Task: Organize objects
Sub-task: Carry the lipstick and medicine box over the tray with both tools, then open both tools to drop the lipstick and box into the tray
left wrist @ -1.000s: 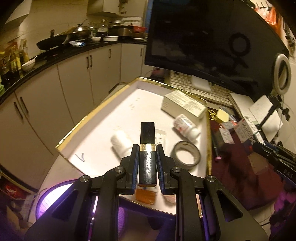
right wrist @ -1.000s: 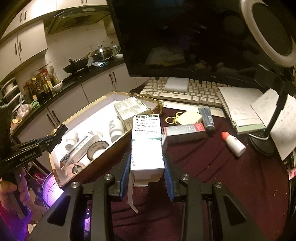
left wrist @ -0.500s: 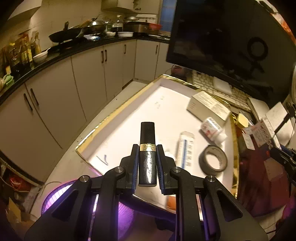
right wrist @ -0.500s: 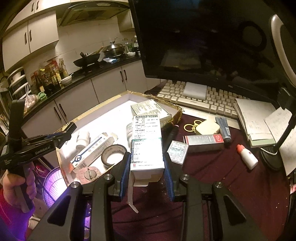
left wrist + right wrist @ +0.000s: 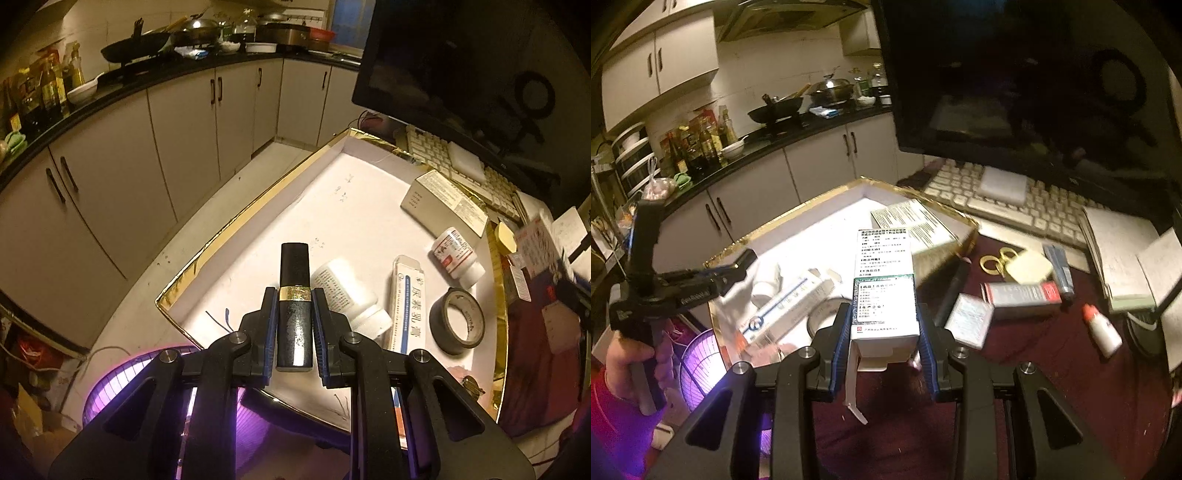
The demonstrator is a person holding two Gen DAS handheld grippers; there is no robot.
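My left gripper (image 5: 294, 295) is shut on a black tube with a gold band (image 5: 294, 295), held over the near left corner of a gold-edged white tray (image 5: 229, 225). Lying in that tray are a white bottle (image 5: 347, 295), a long white carton (image 5: 406, 302), a red-labelled bottle (image 5: 456, 256), a tape roll (image 5: 460, 321) and a cream box (image 5: 443, 201). My right gripper (image 5: 882, 314) is shut on a white printed medicine box (image 5: 884, 291), above the dark red cloth by the tray's (image 5: 798, 210) near edge. The left gripper (image 5: 713, 277) shows at the left of the right wrist view, in a person's hand (image 5: 624, 363).
A dark monitor (image 5: 1015, 81) and a keyboard (image 5: 1015, 206) stand behind the tray. On the red cloth (image 5: 1052, 369) lie a red-and-grey carton (image 5: 1023, 295), a small flat packet (image 5: 969, 319), a dropper bottle (image 5: 1102, 328), scissors (image 5: 993, 262) and notebooks (image 5: 1115, 258). Kitchen cabinets (image 5: 110, 173) run along the left.
The left gripper carried the black tube leftward and lower over the tray's near corner. The right gripper moved left with its box, closer to the tray. Both grips stayed the same.
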